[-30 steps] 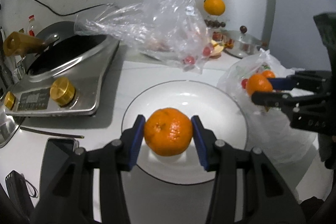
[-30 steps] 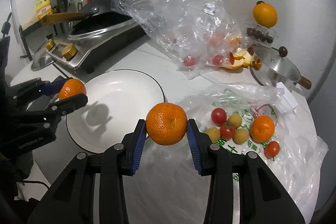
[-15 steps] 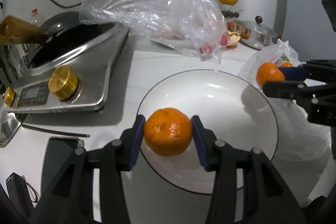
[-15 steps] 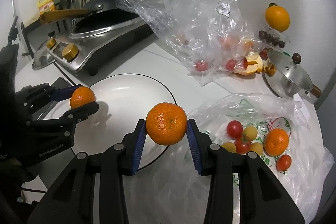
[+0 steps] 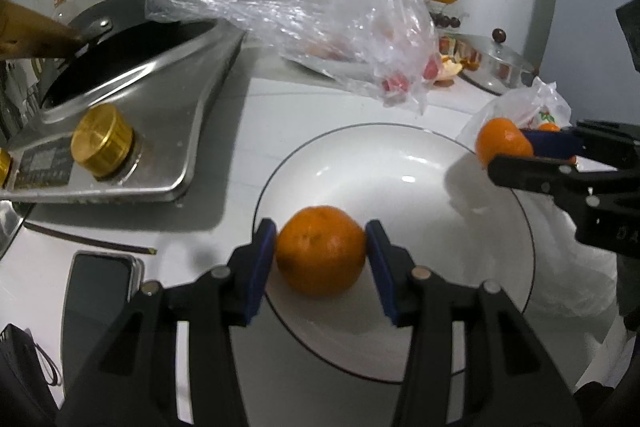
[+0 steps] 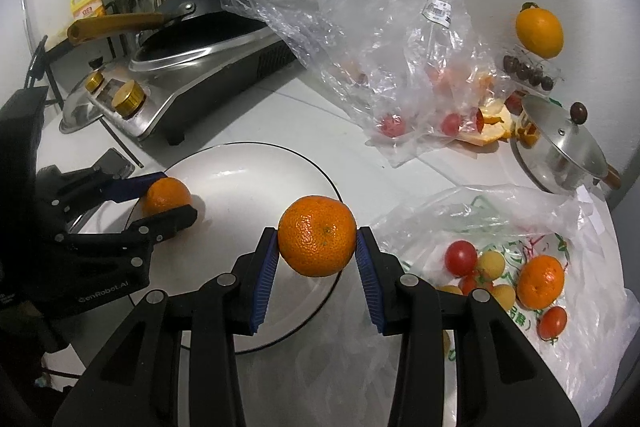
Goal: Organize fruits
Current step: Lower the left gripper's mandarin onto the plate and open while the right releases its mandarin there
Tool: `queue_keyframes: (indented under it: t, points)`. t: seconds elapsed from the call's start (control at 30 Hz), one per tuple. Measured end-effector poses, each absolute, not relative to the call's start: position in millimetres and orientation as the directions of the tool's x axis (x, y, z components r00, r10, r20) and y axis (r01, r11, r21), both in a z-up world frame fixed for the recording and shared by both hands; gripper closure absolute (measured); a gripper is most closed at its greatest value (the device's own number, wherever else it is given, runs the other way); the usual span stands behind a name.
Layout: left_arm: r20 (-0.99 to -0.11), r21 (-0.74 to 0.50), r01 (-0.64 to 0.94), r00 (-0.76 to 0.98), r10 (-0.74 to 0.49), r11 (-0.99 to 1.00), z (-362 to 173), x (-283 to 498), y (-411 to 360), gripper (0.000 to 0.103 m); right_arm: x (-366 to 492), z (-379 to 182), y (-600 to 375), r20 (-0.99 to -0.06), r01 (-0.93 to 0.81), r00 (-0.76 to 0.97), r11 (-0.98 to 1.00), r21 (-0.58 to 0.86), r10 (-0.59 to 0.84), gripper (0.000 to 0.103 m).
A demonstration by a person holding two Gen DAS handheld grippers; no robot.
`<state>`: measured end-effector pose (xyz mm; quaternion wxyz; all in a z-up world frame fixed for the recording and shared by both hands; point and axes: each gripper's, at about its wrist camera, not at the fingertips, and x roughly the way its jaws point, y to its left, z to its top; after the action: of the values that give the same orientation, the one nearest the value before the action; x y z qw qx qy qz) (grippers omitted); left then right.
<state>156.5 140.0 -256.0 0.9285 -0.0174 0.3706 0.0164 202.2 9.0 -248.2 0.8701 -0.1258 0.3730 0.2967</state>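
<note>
A white plate (image 5: 404,183) with a dark rim lies in the middle of the counter. My left gripper (image 5: 320,227) is low over the plate's near left part with a mandarin (image 5: 320,251) between its blue pads. Its jaws are opening; the pads still touch the fruit's sides, and the fruit looks to rest on the plate. The right wrist view shows this gripper (image 6: 176,195) and its mandarin (image 6: 166,194) at the plate's (image 6: 256,163) left side. My right gripper (image 6: 316,233) is shut on a second mandarin (image 6: 317,241), held in the air above the plate's right rim.
An induction cooker (image 5: 160,115) with a dark wok stands at the left, a phone (image 5: 100,287) in front of it. A clear bag (image 6: 400,39) with cherry tomatoes lies behind the plate. At the right is a white bag (image 6: 520,267) with tomatoes and an orange, and a pot lid (image 6: 560,147).
Both grippers have moved in over the plate with their mandarins. The left one has sunk, and its fruit now sits low on the plate. The right gripper's grip is unchanged.
</note>
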Motion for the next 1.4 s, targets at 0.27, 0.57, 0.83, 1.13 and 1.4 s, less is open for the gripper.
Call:
queue_keyframes:
  t: [0.27, 0.57, 0.83, 1.13, 1.4]
  points:
    - [-0.676, -0.058, -0.046, 0.737, -0.005, 0.997, -251.7, 147.7, 143.5, 0.051, 206.0, -245.6, 27.1, -0.72, -0.635, 0.536, 0.772, 0.0, 0.441, 0.061]
    - [-0.626, -0.1, -0.077, 0.78, -0.003, 0.992, -237.3, 134.1, 161.1, 0.05, 216.4, -251.0, 56.0, -0.725, -0.67, 0.501, 0.742, 0.021, 0.473, 0.061]
    - [-0.613, -0.123, -0.115, 0.79, 0.016, 0.986, -234.1, 127.3, 177.3, 0.05, 224.8, -259.3, 78.0, -0.729, -0.693, 0.457, 0.718, 0.067, 0.509, 0.061]
    - [-0.623, -0.14, -0.112, 0.782, 0.0, 0.984, -238.2, 127.0, 179.4, 0.05, 235.0, -274.7, 92.5, -0.75, -0.676, 0.388, 0.718, 0.163, 0.535, 0.061]
    - [-0.634, -0.163, -0.124, 0.773, -0.007, 0.979, -239.4, 125.8, 182.0, 0.034, 237.7, -278.6, 91.9, -0.754, -0.661, 0.364, 0.722, 0.203, 0.546, 0.061]
